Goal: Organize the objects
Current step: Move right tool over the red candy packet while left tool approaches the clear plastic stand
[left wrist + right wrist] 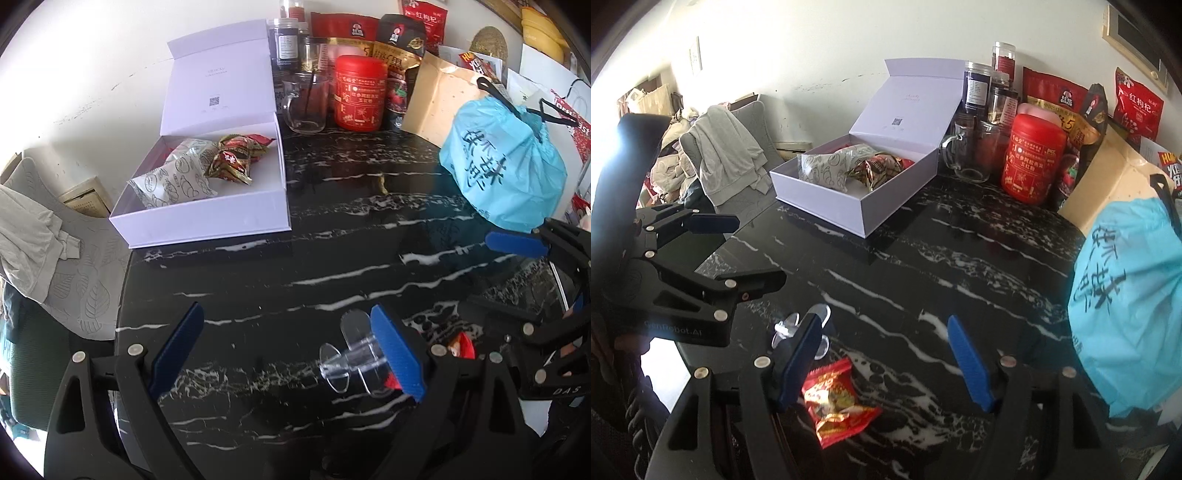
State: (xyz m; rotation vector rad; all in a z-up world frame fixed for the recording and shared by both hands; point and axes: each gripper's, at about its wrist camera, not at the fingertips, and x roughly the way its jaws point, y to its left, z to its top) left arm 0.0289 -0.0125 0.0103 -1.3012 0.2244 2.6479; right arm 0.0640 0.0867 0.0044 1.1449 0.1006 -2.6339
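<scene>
Two sets of jaws spread wide and empty above the near edge of the black marble table (923, 236): right gripper (886, 365) nearer, red snack packet (836, 402) just inside its left pad, long axis slanting toward the near-right, left gripper (288, 350) beside, white box (886, 206) at the far-left edge.

**Table layout, referenced to the open white gift box**

The open white gift box (871, 192) sits on the black marble-patterned table (923, 258), at its far left part, lid raised behind. Inside it lie printed white pastry packets (827, 170) and, right of them, foil-wrapped snacks (875, 171). Right of the box stands a clear glass mug (971, 155), then a red cylindrical tin (1032, 162); jars and pouches stand behind these. Further right rests a light blue plastic bag (1126, 295). Nearer than the box, a red foil snack packet (838, 402) lies between the right gripper (882, 363) fingers.
</scene>
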